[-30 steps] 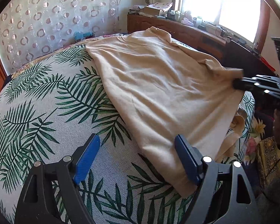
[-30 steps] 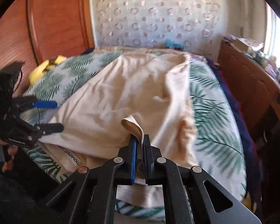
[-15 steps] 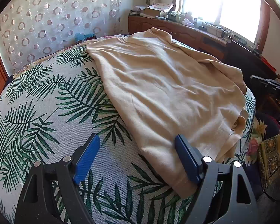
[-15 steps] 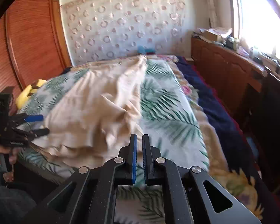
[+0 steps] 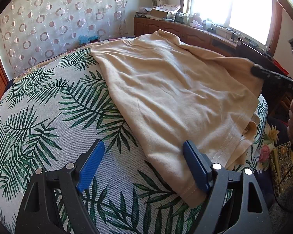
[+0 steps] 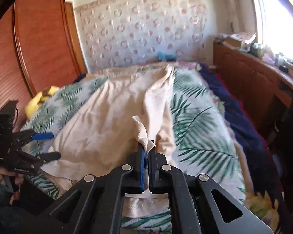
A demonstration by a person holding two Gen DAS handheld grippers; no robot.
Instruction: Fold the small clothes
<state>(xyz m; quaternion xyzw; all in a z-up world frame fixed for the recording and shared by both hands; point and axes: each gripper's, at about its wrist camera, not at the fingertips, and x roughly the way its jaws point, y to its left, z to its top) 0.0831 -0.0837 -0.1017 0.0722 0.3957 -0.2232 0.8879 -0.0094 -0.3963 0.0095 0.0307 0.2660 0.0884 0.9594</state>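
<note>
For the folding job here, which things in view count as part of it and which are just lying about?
Part of the job:
- beige shirt
- right tongs, shut on a fold of the shirt
- left tongs, open at its near corner

Lying about:
- leaf-print bedspread
- yellow item
- clutter on the wooden counter

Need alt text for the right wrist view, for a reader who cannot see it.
The right hand-held gripper is shut on a fold of a beige shirt spread over a palm-leaf bedspread. At left, the left hand-held gripper is open at the shirt's edge.
</note>
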